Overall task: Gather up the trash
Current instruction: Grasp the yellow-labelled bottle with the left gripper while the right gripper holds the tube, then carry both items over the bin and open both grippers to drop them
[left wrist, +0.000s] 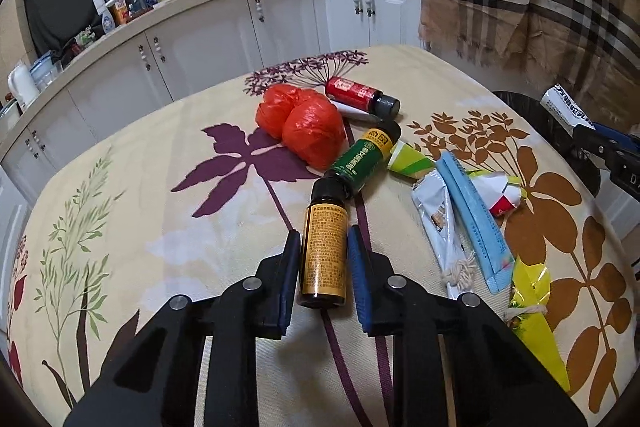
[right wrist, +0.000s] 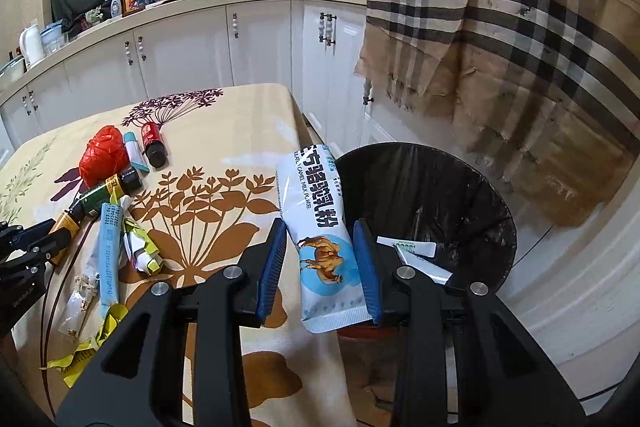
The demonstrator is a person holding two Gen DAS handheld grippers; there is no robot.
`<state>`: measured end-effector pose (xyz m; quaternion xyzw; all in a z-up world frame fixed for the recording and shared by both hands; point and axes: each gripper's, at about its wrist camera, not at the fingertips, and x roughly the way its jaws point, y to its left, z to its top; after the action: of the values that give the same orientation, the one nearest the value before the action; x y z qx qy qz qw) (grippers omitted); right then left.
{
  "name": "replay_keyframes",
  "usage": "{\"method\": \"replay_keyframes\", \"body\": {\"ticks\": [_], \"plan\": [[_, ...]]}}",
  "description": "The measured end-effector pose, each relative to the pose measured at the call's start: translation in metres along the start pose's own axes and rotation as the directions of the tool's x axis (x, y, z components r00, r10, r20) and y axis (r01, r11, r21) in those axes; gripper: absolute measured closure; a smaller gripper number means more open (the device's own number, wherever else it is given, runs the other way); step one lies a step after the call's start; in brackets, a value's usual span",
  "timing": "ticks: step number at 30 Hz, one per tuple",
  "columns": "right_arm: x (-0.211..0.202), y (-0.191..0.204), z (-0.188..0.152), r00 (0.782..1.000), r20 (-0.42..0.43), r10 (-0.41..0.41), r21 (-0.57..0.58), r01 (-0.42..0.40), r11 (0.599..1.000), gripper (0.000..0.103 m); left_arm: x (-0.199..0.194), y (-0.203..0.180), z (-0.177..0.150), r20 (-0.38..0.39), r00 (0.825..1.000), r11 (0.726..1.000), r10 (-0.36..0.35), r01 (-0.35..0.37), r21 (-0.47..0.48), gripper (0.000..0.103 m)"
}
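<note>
A small amber bottle with an orange label (left wrist: 324, 251) lies on the flowered tablecloth (left wrist: 160, 219), and my left gripper (left wrist: 324, 233) is shut on it, a blue pad pressed on each side. From the right wrist view that gripper's fingers (right wrist: 44, 239) show at the left edge, at the same bottle (right wrist: 66, 223). My right gripper (right wrist: 320, 223) is shut on a white and blue milk powder sachet (right wrist: 320, 227), held above the table's edge beside the black-lined trash bin (right wrist: 440, 179). White scraps (right wrist: 416, 255) lie inside the bin.
More trash lies on the table: two red plastic bundles (left wrist: 304, 123), a red bottle (left wrist: 360, 93), a green bottle (left wrist: 360, 155), a long blue sachet (left wrist: 476, 215), a white wrapper (left wrist: 436, 223) and yellow wrappers (left wrist: 532, 299). White cabinets (left wrist: 200, 43) stand behind; a plaid cloth (right wrist: 520, 27) hangs at right.
</note>
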<state>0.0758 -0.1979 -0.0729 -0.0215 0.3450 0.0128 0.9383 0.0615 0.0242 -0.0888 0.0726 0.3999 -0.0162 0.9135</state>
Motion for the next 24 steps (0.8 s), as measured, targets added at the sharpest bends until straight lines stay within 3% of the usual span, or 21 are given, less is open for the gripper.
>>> {"method": "replay_keyframes", "body": {"ticks": [6, 9, 12, 16, 24], "plan": [[-0.006, -0.004, 0.003, 0.999, 0.036, -0.021, 0.013, 0.020, 1.000, 0.069, -0.028, -0.004, 0.005, 0.101, 0.994, 0.999, 0.037, -0.038, 0.006, 0.078], [-0.010, -0.011, 0.007, 0.997, 0.062, -0.042, 0.028, 0.040, 0.999, 0.069, -0.044, -0.011, 0.016, 0.182, 0.983, 1.000, 0.019, -0.019, -0.003, 0.078], [-0.010, -0.020, 0.013, 0.995, 0.081, -0.064, 0.044, 0.060, 0.997, 0.069, -0.055, -0.025, 0.032, 0.275, 0.961, 1.000, 0.009, -0.015, 0.020, 0.078], [-0.010, -0.035, 0.023, 0.988, 0.113, -0.103, 0.069, 0.096, 0.993, 0.069, -0.055, -0.049, 0.062, 0.344, 0.938, 0.998, -0.047, 0.027, 0.061, 0.078], [-0.004, -0.066, 0.039, 0.975, 0.151, -0.164, 0.122, 0.146, 0.982, 0.069, -0.042, -0.107, 0.106, 0.399, 0.905, 0.983, -0.149, 0.093, 0.155, 0.078]]}}
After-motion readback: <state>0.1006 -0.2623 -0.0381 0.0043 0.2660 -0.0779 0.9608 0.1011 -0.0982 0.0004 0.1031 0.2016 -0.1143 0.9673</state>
